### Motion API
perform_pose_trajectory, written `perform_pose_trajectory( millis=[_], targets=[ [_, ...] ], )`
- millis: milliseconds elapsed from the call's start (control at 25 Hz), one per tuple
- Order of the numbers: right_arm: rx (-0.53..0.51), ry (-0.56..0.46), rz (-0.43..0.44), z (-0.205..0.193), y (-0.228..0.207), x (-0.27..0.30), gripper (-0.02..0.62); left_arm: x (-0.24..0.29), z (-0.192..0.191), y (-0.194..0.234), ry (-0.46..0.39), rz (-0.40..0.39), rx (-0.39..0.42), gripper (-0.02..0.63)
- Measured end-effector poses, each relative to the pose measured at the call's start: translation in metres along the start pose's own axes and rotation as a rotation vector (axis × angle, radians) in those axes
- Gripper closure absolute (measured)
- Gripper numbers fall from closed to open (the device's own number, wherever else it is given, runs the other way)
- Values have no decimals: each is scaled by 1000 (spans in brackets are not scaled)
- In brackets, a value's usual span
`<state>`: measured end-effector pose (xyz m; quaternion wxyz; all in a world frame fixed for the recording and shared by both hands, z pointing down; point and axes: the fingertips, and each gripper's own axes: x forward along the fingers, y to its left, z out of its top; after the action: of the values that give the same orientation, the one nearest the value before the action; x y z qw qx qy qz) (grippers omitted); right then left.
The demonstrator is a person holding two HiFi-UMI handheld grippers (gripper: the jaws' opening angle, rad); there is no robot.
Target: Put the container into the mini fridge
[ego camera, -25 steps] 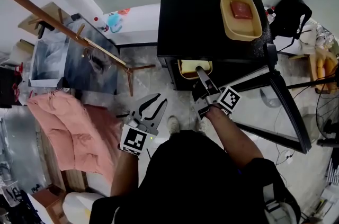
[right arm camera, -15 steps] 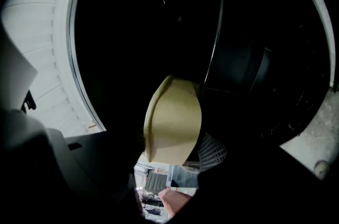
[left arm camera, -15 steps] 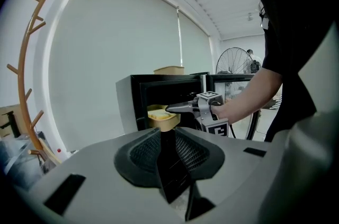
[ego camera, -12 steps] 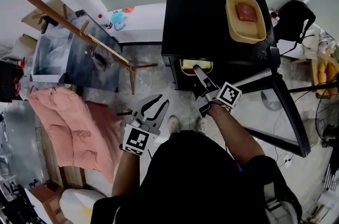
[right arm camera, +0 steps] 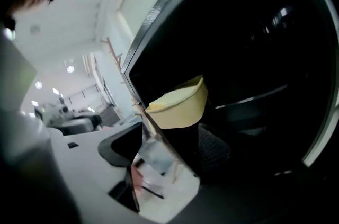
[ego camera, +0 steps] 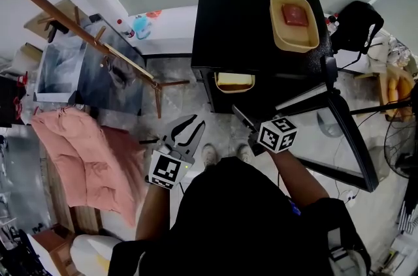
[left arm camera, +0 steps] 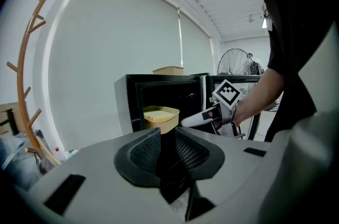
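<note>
Since the container (ego camera: 234,81) now sits on the shelf at the fridge (ego camera: 235,14) mouth, in the upper middle of the head view, the right gripper (ego camera: 244,123) has no more need of it. Its jaws stand wide apart with nothing between them, and the container lies clear beyond the tips in the right gripper view (right arm camera: 177,106). The door (ego camera: 339,131) hangs open at the right, which leaves a free way in and out. The left gripper (ego camera: 189,128) waits low at the lower middle, out of that path; its jaws show only a narrow gap and hold nothing. The container's near end looks to jut from the opening, so it may need a push before the door can shut.

A second ago the right gripper reached up to the container at the fridge mouth. It has since drawn back down the frame and rolled, and its jaws have just been opening, leaving the container behind. The left gripper has not shifted.
</note>
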<state>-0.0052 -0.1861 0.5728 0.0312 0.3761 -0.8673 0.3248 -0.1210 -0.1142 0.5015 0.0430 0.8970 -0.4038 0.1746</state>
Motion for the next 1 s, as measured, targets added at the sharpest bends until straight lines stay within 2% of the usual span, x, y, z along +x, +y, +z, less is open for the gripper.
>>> perform_pose_trajectory(
  millis=[120,280,560,720,880,1000],
  targets=[
    [-147,-17,-90,7,-7,-4,259,1,2,-2,-4,-2,-4,508],
    [-232,-37,-155,17,-14,-1,259,0,3,1,-11,17,-28,508],
    [-285,-38,-171,29,-20,13,261,-8,-2,6,-2,44,-48,508],
    [-290,-52,-180,35,-18,23,312,-13,-7,11,8,58,-55,508],
    [-257,-50,-193,41,-23,33,314,-15,-8,17,7,76,-72,508],
    [-284,-39,-221,46,-28,39,322,-15,-8,19,4,80,-76,509]
  ],
)
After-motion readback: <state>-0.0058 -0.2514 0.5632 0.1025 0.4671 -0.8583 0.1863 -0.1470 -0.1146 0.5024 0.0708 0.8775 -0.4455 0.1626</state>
